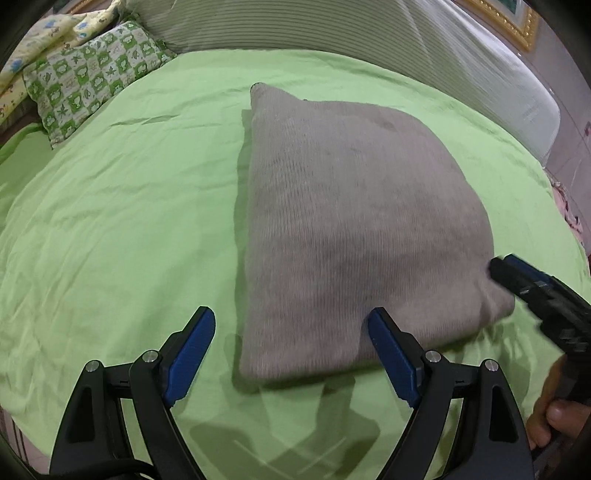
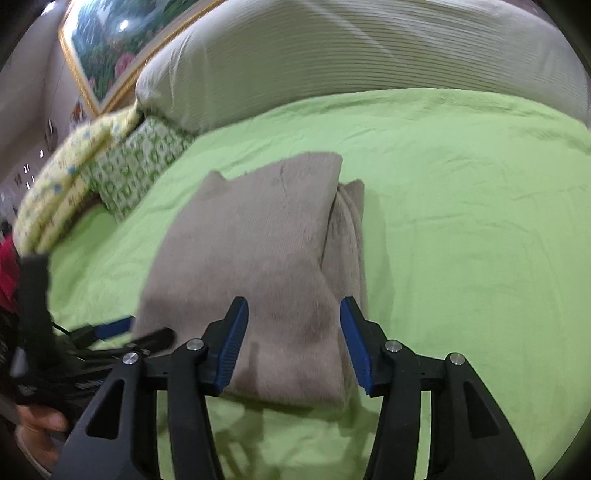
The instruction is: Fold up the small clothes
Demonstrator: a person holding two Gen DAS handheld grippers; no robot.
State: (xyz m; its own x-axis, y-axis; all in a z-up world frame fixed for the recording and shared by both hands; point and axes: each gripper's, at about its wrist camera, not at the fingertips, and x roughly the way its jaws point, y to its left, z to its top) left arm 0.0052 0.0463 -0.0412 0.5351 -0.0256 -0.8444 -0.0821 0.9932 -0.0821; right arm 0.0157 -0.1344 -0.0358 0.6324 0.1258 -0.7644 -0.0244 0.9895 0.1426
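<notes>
A grey-brown knitted garment (image 1: 351, 221) lies folded into a rough rectangle on the green bedsheet (image 1: 110, 221). In the right wrist view the same garment (image 2: 251, 258) shows a narrower folded layer sticking out along its right side. My left gripper (image 1: 291, 314) is open wide just above the garment's near left corner, with no cloth pinched. My right gripper (image 2: 293, 301) is open too, its blue pads either side of the garment's near edge without pressing it. The right gripper (image 1: 517, 273) shows at the garment's right corner in the left wrist view. The left gripper (image 2: 110, 328) appears blurred at the left in the right wrist view.
A green patterned pillow (image 1: 92, 77) and a yellow printed one (image 1: 55, 33) lie at the bed's far left. A pale striped cushion (image 2: 351, 55) runs along the back, under a gold-framed picture (image 2: 110, 48). A person's hand (image 1: 554, 417) holds the right gripper's handle.
</notes>
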